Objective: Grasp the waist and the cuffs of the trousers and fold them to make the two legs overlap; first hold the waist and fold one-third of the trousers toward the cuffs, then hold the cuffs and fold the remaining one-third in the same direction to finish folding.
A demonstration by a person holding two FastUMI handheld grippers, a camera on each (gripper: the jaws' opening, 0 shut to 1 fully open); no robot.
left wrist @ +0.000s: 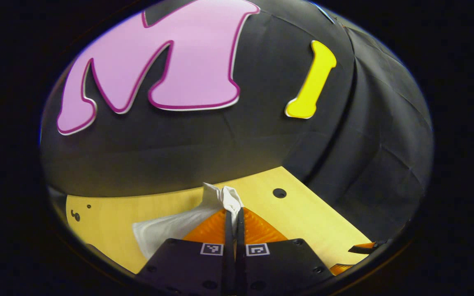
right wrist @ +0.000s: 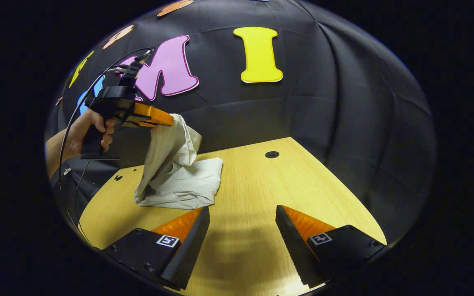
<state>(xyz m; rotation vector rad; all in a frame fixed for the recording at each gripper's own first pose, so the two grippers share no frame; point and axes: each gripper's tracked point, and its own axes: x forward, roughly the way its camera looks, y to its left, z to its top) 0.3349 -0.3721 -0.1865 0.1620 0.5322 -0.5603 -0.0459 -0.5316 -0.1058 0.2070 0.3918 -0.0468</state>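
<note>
While the left gripper (left wrist: 233,213) pinches a bunched edge of the pale trousers (right wrist: 179,172) between its closed fingers, it is raised above the wooden table (right wrist: 261,193) — seen from the right gripper view, a hand (right wrist: 91,129) holds it at upper left. Part of the trousers hangs from it; the rest lies crumpled on the table. Right gripper (right wrist: 241,230): fingers wide apart, empty, low over the table, near the garment.

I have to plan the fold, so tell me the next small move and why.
Probably bring the open right gripper to the hanging trousers and pinch a loose end. The left gripper alone holds them up bunched, part resting on the table.
</note>
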